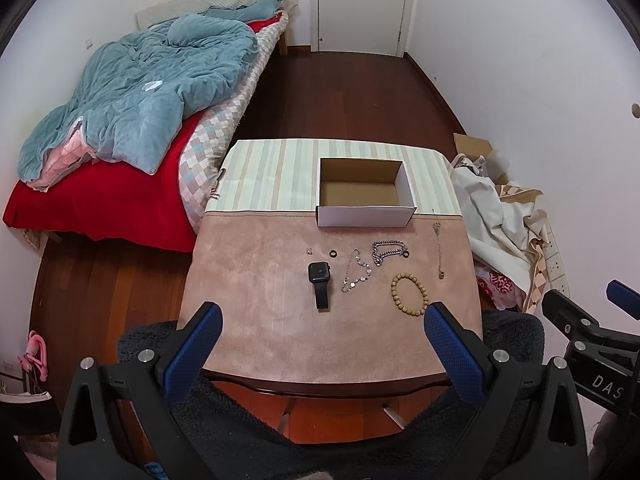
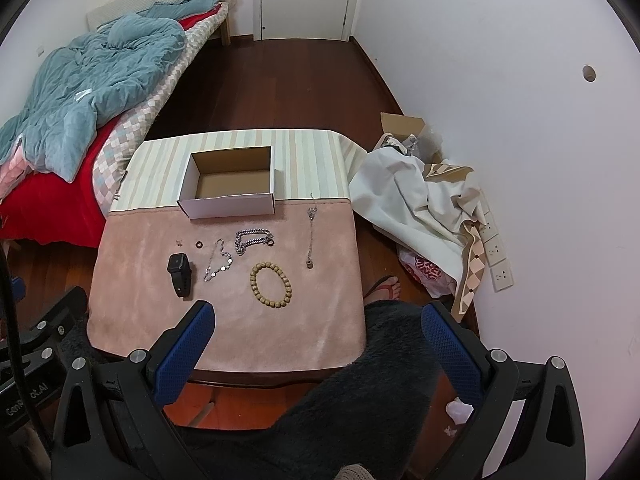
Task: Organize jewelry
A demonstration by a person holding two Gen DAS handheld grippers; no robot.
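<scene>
Pink-clothed table point(image 1: 260, 320) with jewelry, both left claw point(image 1: 323, 330) and right claw point(image 2: 318, 326) wide open, empty, touching nothing.

"DAS" on right gripper point(image 1: 624, 300) body; red bag point(image 2: 426, 274) print unclear, maybe "WING".

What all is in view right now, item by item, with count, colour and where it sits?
Cardboard box: one, white outside, brown inside, empty, table's far middle.
Smartwatch: one, black, left on the pink mat.
Wooden bead bracelet: one, tan, near right.
Thick chain: one, silver, before the box.
Disc-link chain: one, silver, beside the watch.
Thin pendant chain: one, silver, far right.
Small rings: two, dark.
Bed: one, teal duvet, red sheet, left.
Door: one, white, back wall.
Cloth pile: cream, floor right.
Left gripper: open.
Right gripper: open.
Foot: one, sandalled.
</scene>
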